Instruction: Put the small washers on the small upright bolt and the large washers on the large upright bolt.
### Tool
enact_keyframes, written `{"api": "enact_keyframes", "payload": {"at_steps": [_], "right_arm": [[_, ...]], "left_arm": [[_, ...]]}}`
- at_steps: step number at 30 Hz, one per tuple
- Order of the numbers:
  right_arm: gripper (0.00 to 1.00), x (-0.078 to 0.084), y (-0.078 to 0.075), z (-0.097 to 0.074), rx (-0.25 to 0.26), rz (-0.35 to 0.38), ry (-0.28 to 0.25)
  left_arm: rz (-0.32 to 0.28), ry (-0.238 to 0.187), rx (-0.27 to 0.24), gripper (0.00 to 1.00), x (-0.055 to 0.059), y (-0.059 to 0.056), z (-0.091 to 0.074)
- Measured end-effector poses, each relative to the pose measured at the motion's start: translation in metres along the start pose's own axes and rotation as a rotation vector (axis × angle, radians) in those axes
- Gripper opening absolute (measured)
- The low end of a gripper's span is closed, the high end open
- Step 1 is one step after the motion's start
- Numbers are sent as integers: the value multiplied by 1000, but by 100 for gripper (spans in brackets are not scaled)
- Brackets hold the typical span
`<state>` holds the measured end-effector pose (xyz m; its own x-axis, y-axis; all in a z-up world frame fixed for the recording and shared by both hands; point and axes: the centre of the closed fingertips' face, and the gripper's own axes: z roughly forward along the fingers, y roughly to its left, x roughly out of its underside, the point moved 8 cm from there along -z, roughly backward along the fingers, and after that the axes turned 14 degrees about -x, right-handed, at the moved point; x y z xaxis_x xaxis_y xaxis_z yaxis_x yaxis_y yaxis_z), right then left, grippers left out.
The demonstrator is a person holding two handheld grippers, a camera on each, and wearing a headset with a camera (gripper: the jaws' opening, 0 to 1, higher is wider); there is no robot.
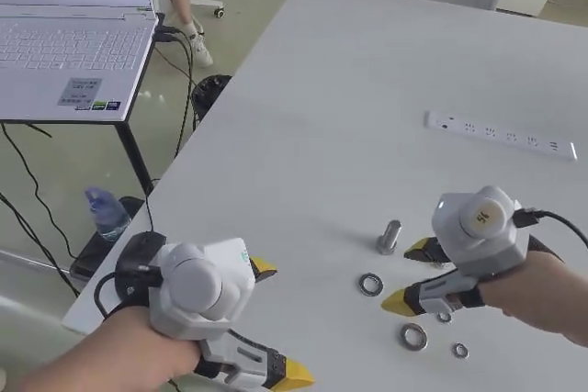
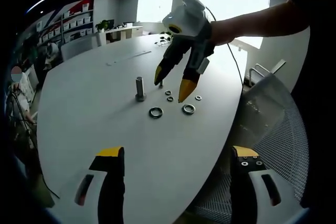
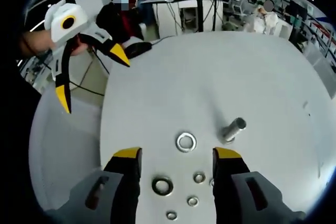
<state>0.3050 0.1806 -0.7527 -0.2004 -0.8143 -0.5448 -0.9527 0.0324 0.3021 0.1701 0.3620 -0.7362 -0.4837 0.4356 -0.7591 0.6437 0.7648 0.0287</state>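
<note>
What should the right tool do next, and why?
Probably lower the right tool a little and close on the large washer. Its jaws are open and hold nothing, that washer lies flat on the table just ahead between them, and the large bolt stands upright close beside it.

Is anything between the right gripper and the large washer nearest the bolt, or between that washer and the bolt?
Nothing visible. The right gripper is open just beside the large washer, and only bare table separates it from the bolt.

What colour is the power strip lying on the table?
White. The power strip shows best in the head view.
</note>
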Motion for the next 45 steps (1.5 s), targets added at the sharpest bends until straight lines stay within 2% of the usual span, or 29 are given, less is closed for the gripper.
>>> {"api": "enact_keyframes", "payload": {"at_steps": [6,23,30,34,45], "right_arm": [[53,-4,-4,11,1,-19,52],[42,0,-15,39,19,-38,204],[42,-2,-20,47,20,-44,217],[40,-1,-23,50,25,-43,236],[38,-2,-22,56,42,-51,262]], "left_arm": [[1,-4,5,82,-1,-3,1],[8,12,-5,81,7,0,3],[10,26,-5,80,9,2,3],[14,20,-5,79,8,2,2],[19,23,3,78,10,1,2]]}}
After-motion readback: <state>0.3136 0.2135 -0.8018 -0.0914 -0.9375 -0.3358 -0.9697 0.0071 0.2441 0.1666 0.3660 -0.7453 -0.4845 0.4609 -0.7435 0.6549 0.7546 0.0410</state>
